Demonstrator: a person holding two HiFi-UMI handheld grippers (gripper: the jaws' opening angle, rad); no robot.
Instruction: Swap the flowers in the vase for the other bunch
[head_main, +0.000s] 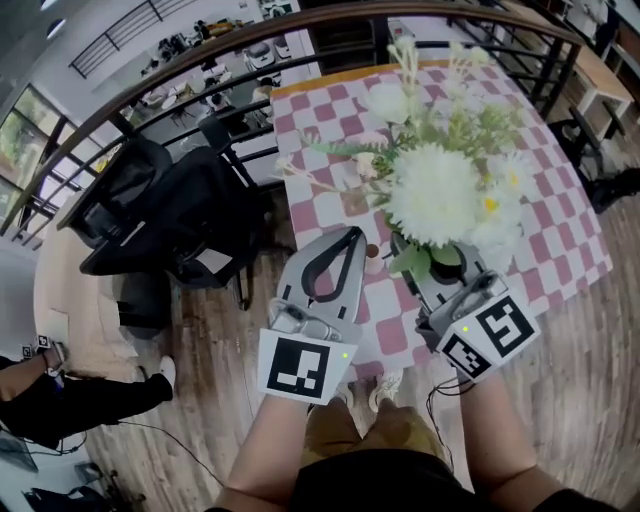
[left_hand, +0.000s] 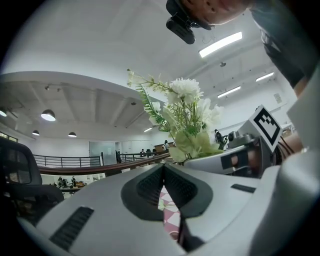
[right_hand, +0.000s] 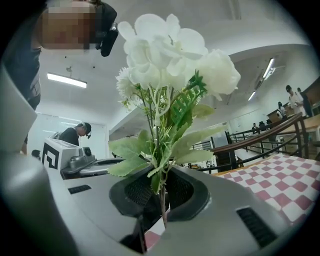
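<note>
Between right gripper jaws, one white bunch; left gripper closed.

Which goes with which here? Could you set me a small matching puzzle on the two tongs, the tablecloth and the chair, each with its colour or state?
Things:
1. left tongs
2. right tongs
3. tablecloth
4. office chair

Colours and states:
A. black
B. shut on the stems of the white flower bunch
C. pink and white checks
D. shut, with nothing between them

Right pairs: 1-D, 2-B, 3-C, 4-A.
</note>
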